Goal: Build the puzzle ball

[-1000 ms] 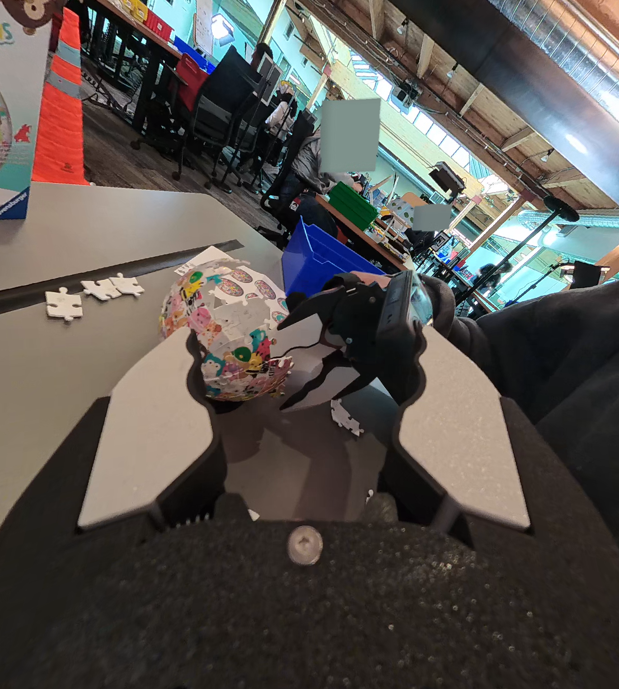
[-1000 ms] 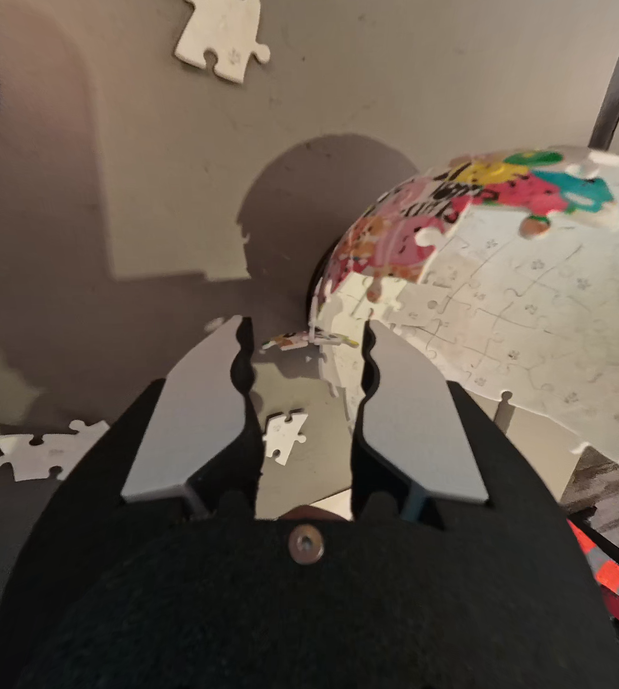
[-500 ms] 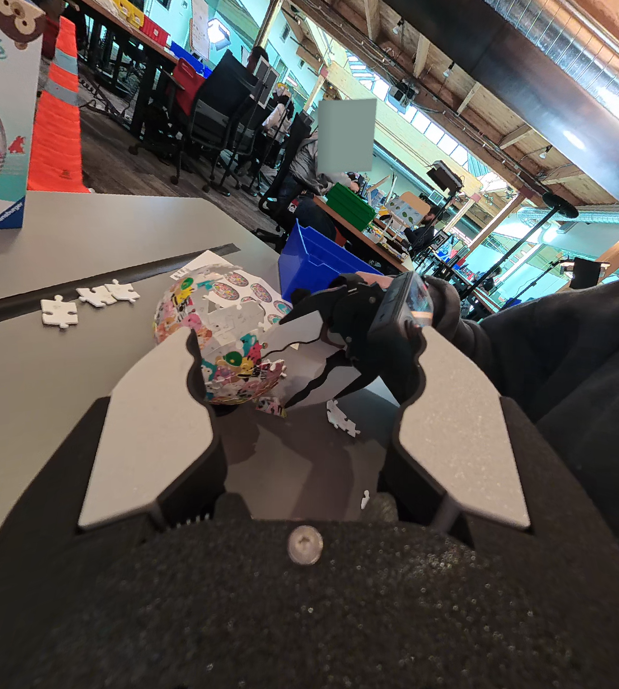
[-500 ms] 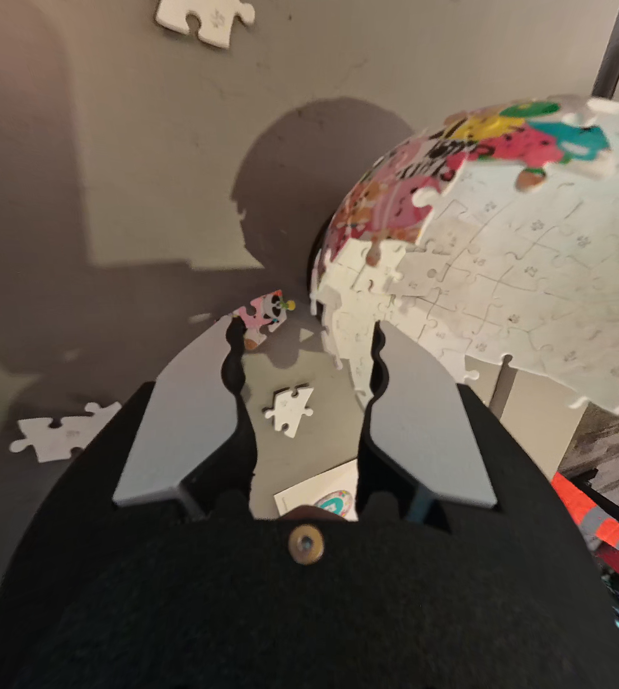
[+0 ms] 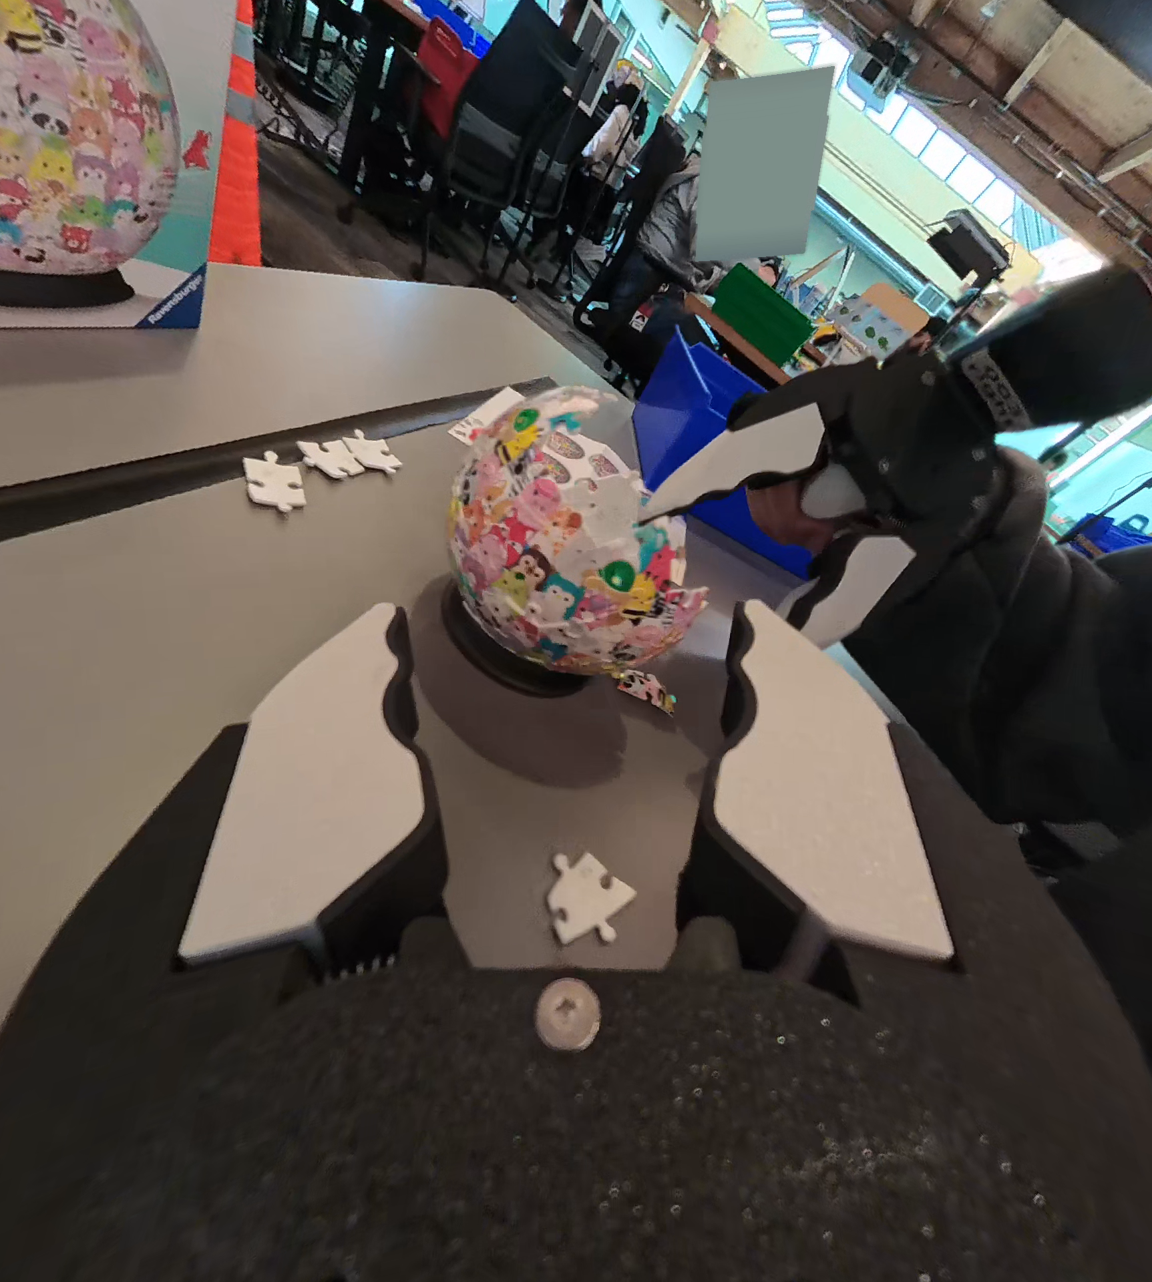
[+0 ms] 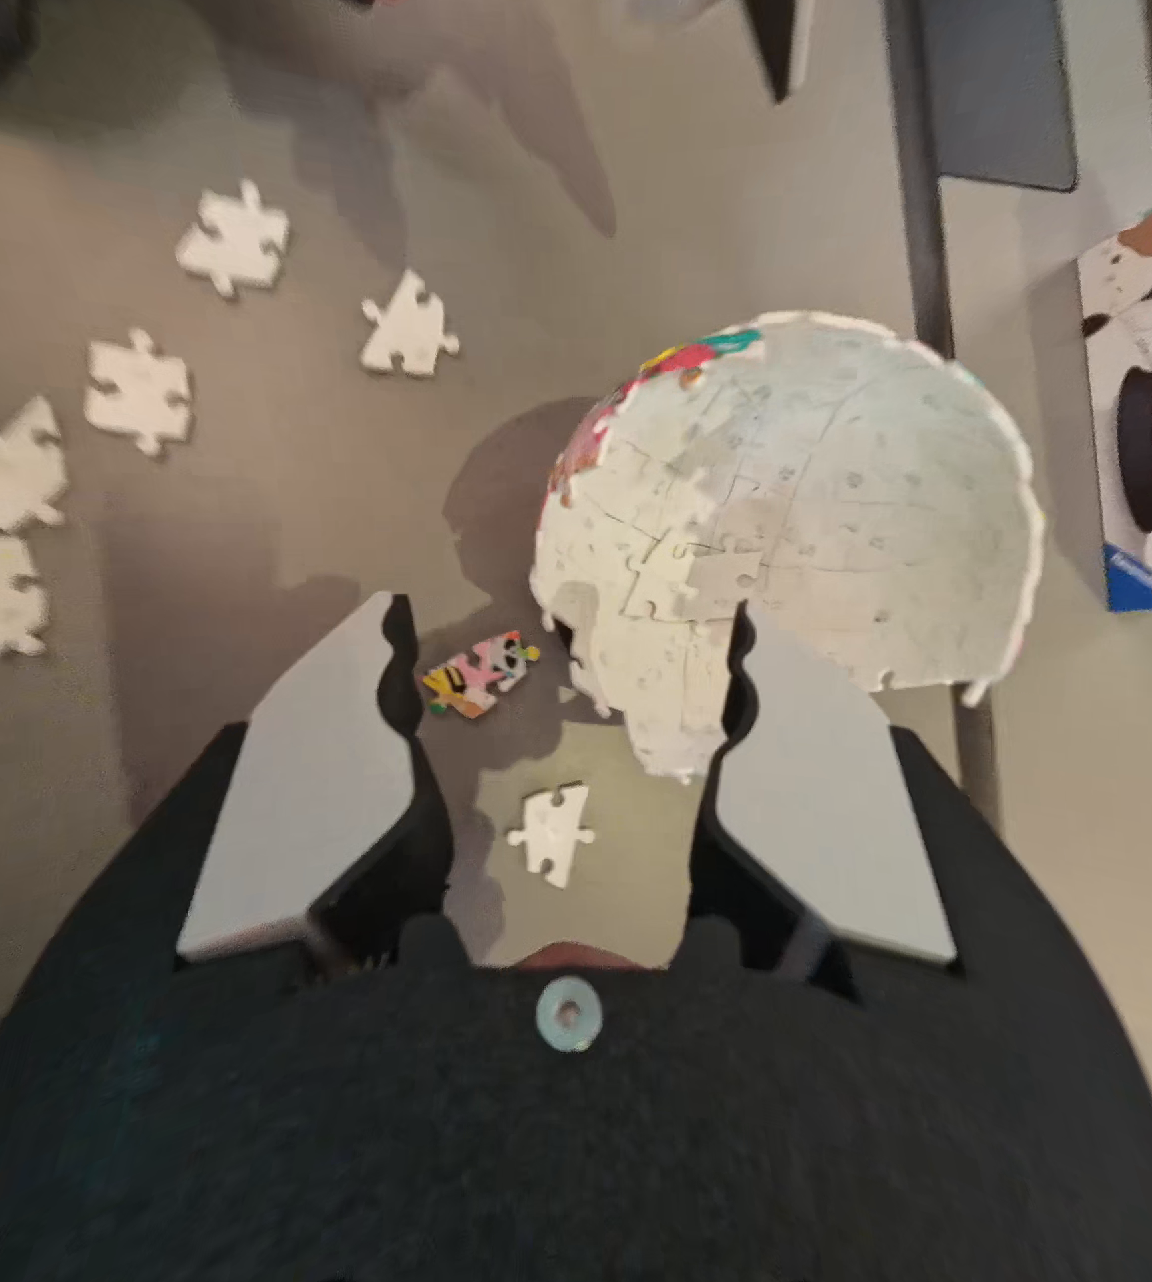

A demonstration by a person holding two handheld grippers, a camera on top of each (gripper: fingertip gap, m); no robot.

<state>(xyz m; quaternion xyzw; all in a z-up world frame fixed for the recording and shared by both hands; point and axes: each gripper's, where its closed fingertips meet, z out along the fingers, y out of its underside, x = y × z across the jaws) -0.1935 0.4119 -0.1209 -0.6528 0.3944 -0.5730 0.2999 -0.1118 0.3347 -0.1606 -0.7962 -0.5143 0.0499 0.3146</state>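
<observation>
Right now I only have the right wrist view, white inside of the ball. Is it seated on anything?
Observer: Yes. The puzzle ball sits on a black ring stand.
Operator: Left gripper holding a piece?
Observer: No. The left gripper is open and empty; a white piece lies loose beneath it.
Operator: Anything behind the ball?
Observer: A blue bin, just past it.

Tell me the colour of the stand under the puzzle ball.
Black stand, best seen in the left wrist view beneath the puzzle ball.
</observation>
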